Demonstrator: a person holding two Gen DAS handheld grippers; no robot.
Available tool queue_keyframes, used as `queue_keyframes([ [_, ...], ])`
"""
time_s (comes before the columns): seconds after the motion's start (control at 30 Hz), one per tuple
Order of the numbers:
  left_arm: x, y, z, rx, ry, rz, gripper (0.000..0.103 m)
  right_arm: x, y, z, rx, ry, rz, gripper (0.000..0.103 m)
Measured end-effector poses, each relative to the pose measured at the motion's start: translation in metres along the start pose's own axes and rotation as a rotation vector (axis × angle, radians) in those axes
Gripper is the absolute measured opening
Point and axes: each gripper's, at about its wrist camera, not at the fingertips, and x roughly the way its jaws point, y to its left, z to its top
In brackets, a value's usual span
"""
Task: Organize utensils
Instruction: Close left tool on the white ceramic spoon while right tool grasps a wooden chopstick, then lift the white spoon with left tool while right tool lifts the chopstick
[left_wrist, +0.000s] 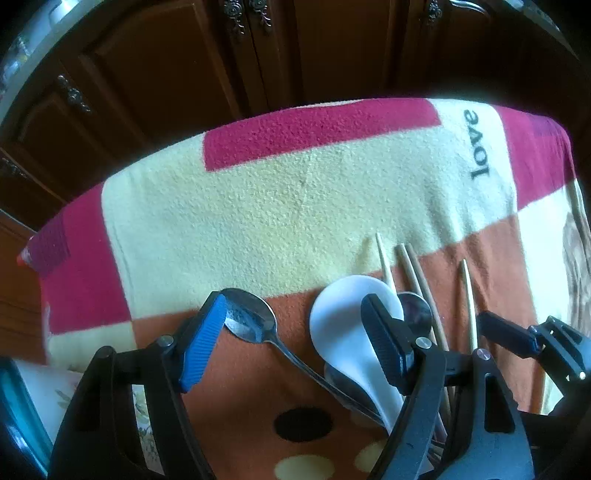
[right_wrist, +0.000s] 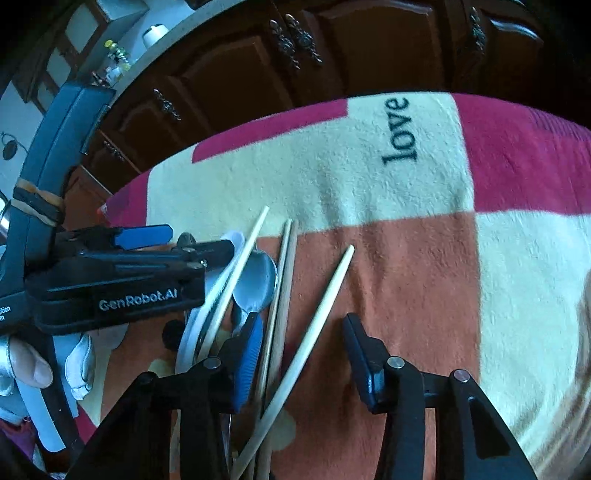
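Left wrist view: left gripper (left_wrist: 295, 339) spread wide, holding nothing, ribbed blue pad beside shiny steel spoon (left_wrist: 251, 323) bowl; glossy white ceramic spoon (left_wrist: 343, 325) lies btwn fingers on fuzzy fleece blanket (left_wrist: 277, 206). Right gripper (right_wrist: 306, 350) wide open, empty, straddling slim tapered wooden chopsticks (right_wrist: 325, 299).

Counted on the patterned fleece blanket (left_wrist: 280, 206): two shiny metal spoons (left_wrist: 251, 321) (left_wrist: 417, 314), one white ceramic soup spoon (left_wrist: 343, 317), four pale wooden chopsticks (right_wrist: 321, 314) (right_wrist: 240, 273) (right_wrist: 275, 299) (right_wrist: 288, 280). Two black two-finger grippers (left_wrist: 295, 339) (right_wrist: 303, 354) are seen.
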Motion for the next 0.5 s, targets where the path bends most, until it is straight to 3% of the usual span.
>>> queue_keyframes([
  [0.07,0.001,0.000,0.001,0.000,0.000,-0.017,0.070,0.003,0.002,0.002,-0.011,-0.004,-0.003,0.036],
  [0.1,0.000,0.003,0.000,0.001,0.000,-0.028,0.064,0.004,0.002,0.002,-0.015,-0.005,-0.005,0.025],
  [0.17,-0.001,0.000,-0.001,0.014,0.005,-0.055,0.046,0.007,0.003,0.002,-0.028,-0.003,0.000,0.014],
  [0.2,-0.001,-0.003,-0.002,0.024,0.012,-0.057,0.022,0.007,0.003,0.001,-0.032,-0.002,0.005,0.009],
  [0.23,0.001,-0.006,-0.003,0.040,0.033,-0.048,0.007,0.007,0.003,0.000,-0.038,0.003,0.001,0.006],
  [0.33,0.001,-0.011,-0.009,0.071,0.021,-0.035,0.003,0.003,-0.001,-0.006,-0.038,0.003,0.006,0.004],
  [0.5,-0.014,-0.007,-0.021,0.041,0.013,-0.109,0.001,-0.014,-0.006,-0.016,-0.030,-0.017,0.000,0.004],
])
